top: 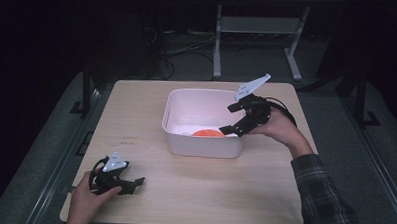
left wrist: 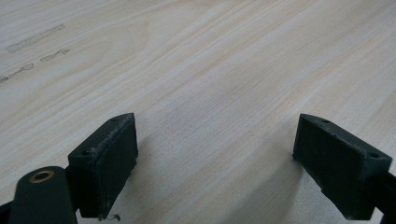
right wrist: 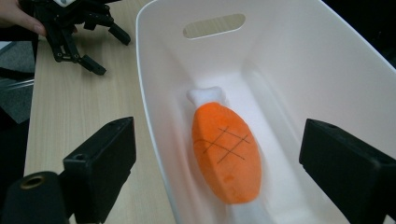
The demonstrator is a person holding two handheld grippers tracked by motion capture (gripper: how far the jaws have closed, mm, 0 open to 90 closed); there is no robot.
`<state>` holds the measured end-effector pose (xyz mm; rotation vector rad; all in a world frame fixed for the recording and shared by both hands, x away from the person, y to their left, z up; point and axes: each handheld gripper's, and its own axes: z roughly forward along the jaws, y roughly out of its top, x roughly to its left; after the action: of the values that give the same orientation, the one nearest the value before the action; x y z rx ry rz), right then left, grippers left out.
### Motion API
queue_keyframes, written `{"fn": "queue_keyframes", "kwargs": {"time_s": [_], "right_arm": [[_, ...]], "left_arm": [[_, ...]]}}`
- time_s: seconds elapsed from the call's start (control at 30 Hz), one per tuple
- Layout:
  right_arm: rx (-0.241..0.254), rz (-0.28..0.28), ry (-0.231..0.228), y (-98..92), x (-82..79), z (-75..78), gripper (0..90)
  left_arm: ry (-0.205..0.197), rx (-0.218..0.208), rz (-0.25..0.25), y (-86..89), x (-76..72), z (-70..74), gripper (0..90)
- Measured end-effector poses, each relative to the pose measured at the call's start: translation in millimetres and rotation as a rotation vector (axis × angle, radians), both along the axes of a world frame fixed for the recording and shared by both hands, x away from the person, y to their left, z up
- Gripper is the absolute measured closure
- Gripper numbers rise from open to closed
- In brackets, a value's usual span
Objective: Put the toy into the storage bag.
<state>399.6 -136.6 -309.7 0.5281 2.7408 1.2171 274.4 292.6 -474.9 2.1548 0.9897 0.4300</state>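
Observation:
An orange plush drumstick with a white bone end and a black grid mark lies on the floor of a white plastic bin; in the high view the drumstick peeks above the near wall. My right gripper hovers over the bin's right rim, open and empty, its jaws pointing down into the bin. My left gripper rests low on the table near the front left corner, open with bare wood between its jaws; it also appears far off as the left gripper in the right gripper view.
The bin stands mid-table on a light wooden table. Bare wood lies ahead of the left gripper. Table edges are close to the left hand. A metal stand and cables sit on the dark floor beyond.

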Motion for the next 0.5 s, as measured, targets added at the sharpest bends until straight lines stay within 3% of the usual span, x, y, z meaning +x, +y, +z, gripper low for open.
{"fn": "queue_keyframes", "kwargs": {"time_s": [0.5], "right_arm": [[0.065,-0.099,-0.027,-45.9,-31.6,-8.1,8.9]], "left_arm": [[0.002,0.001,0.000,0.0,0.0,0.2,13.2]]}}
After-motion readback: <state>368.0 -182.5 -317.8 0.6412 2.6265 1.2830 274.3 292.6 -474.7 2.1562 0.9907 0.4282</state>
